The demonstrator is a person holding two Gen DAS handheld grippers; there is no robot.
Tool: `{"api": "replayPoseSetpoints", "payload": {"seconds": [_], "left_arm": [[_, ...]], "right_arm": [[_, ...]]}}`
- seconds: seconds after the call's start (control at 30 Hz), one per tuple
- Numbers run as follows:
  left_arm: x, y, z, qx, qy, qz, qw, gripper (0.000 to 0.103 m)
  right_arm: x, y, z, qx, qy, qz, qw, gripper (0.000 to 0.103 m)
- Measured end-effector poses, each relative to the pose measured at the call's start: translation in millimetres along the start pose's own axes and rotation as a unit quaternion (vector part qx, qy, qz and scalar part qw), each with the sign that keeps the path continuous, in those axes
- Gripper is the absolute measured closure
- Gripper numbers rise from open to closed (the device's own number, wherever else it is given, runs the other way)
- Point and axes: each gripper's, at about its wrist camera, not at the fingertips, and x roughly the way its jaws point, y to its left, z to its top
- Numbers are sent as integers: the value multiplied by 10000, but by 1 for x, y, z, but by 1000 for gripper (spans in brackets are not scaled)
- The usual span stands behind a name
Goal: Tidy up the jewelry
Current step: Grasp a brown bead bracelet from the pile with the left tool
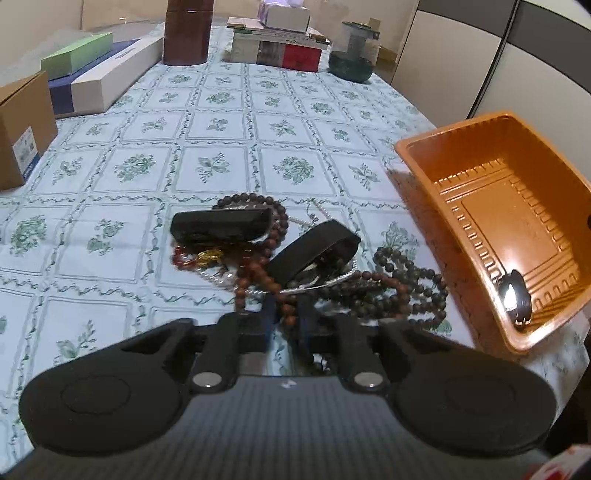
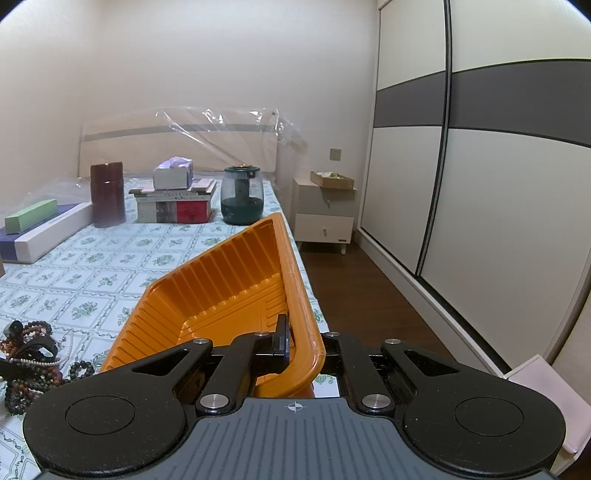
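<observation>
A tangled pile of jewelry (image 1: pixel 295 266) lies on the floral cloth: brown bead strands (image 1: pixel 275 236), dark bead strands (image 1: pixel 406 291), pearls and a silver chain. My left gripper (image 1: pixel 275 240) is down in the pile. Its black fingers (image 1: pixel 221 225) stand nearly together with a brown bead strand between them. To the right is an orange plastic tray (image 1: pixel 498 206), tilted and empty. My right gripper (image 2: pixel 295 343) is shut on the tray's (image 2: pixel 236 280) near rim, with one finger (image 2: pixel 282 338) inside and the other hidden behind the wall. That inside fingertip (image 1: pixel 515 295) also shows in the left wrist view.
Boxes (image 1: pixel 96 77) line the far left. A brown canister (image 1: pixel 186 33), a stack of books (image 1: pixel 280 48) with a tissue box and a green glass jar (image 1: pixel 352 55) stand at the back. The cloth's right edge (image 2: pixel 306 280) drops to a wooden floor beside a wardrobe (image 2: pixel 480 184).
</observation>
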Motion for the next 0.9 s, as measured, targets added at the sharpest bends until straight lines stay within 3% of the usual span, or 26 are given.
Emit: {"api": "replayPoseSetpoints", "payload": {"seconds": [0.4, 0.9], "left_arm": [[-45, 8, 16, 529, -342, -86, 9980, 97], [-109, -11, 92, 1590, -1122, -375, 9802, 97]], "right_arm": [[-1, 1, -1, 24, -26, 11, 10000, 97], [-3, 1, 1, 46, -49, 30, 10000, 96]]}}
